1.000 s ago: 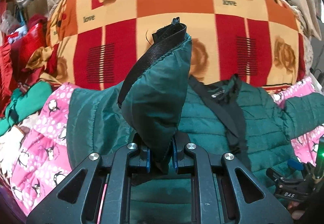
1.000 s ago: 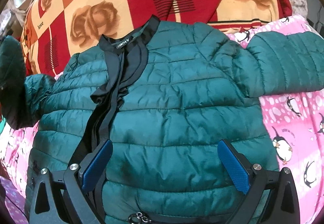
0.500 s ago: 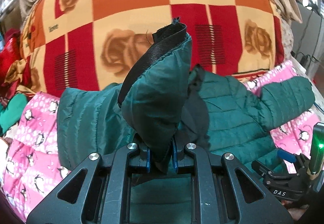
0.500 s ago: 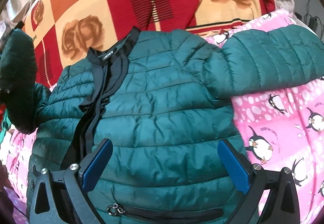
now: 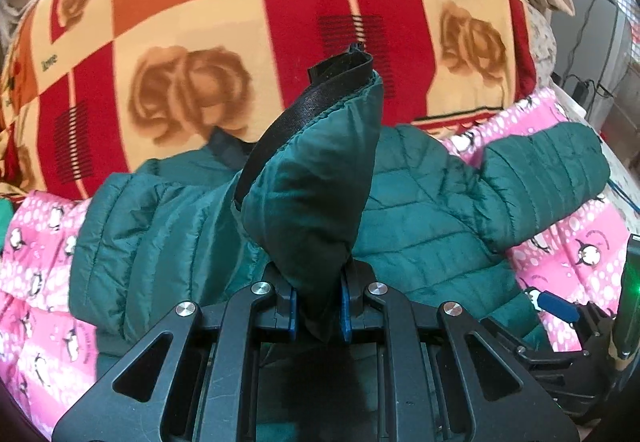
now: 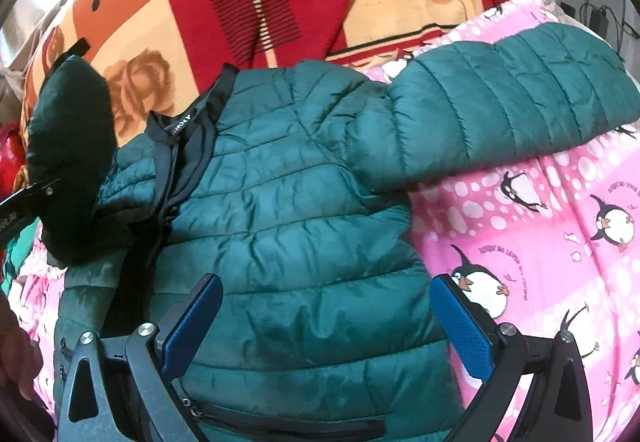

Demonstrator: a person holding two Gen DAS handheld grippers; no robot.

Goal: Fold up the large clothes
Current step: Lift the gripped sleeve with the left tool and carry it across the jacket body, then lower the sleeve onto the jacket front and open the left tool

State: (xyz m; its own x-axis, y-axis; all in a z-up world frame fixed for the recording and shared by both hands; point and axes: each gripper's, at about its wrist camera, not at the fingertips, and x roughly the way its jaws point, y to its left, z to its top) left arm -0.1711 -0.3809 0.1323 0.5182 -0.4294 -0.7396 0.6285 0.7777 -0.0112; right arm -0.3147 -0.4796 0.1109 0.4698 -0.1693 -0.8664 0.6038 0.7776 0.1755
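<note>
On the pink penguin blanket the green puffer jacket lies front up, its hem cut off by the frame. The left gripper is clenched on one sleeve cuff, which hides the collar behind. The right gripper hovers with fingers spread and empty. The other sleeve reaches toward the blanket's edge.

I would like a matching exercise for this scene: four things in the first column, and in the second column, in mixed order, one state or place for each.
Things
1. left gripper
2. right gripper
3. jacket sleeve on the right
4. sleeve cuff

States
A. lies flat on the pink penguin blanket
B. open above the jacket body
C. shut on fabric
D. lifted, standing up

Pairs: 1-C, 2-B, 3-A, 4-D
</note>
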